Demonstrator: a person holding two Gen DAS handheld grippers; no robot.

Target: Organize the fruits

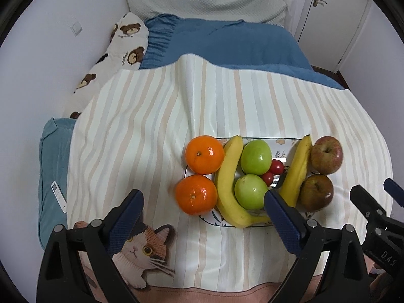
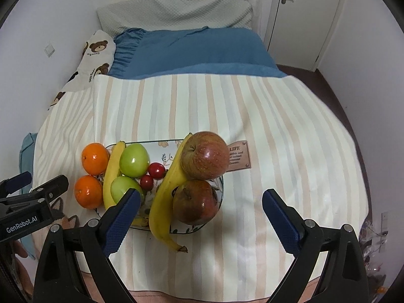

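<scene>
A patterned plate (image 1: 280, 142) (image 2: 161, 149) on a striped cloth holds fruit in rows: two oranges (image 1: 204, 154) (image 2: 95, 158), a banana (image 1: 227, 176) (image 2: 112, 171), two green apples (image 1: 256, 157) (image 2: 133, 160), two small red tomatoes (image 1: 276, 166) (image 2: 156, 170), a second banana (image 1: 298, 171) (image 2: 164, 197) and two red apples (image 1: 326, 154) (image 2: 204, 155). My left gripper (image 1: 203, 203) is open and empty, hovering just before the near orange. My right gripper (image 2: 202, 202) is open and empty, with the near red apple (image 2: 195, 202) between its fingers' line of sight.
The cloth (image 1: 151, 126) covers a small table in front of a bed with a blue blanket (image 1: 227, 43). A bear-print pillow (image 1: 121, 48) lies at left. A white remote (image 1: 58, 197) rests on a teal cushion. A cat picture (image 1: 141, 250) is on the cloth's near edge.
</scene>
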